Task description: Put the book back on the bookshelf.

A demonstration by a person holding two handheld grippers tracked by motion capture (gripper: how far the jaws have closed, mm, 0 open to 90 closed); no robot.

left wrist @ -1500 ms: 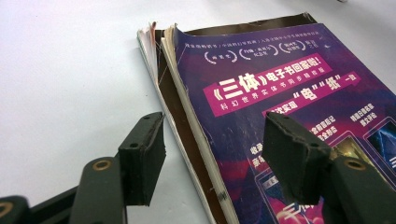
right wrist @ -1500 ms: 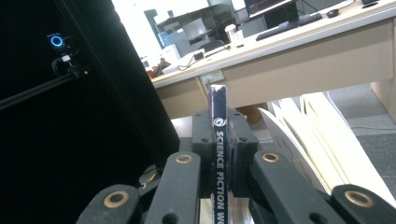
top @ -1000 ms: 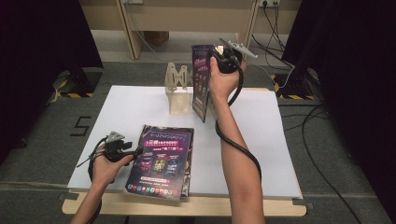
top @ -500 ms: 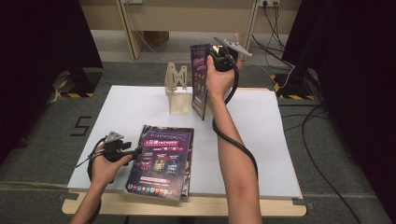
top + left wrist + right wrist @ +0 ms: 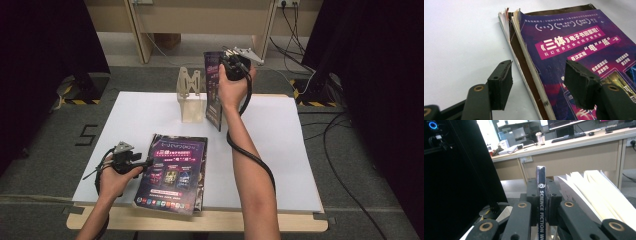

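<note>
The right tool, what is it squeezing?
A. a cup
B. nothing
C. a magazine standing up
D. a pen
C: in the right gripper view, the right tool is shut on the spine of a magazine, and the high view shows that magazine held upright beside the rack.

High view overhead; gripper views close, perhaps sharing magazines (image 5: 172, 172)
</note>
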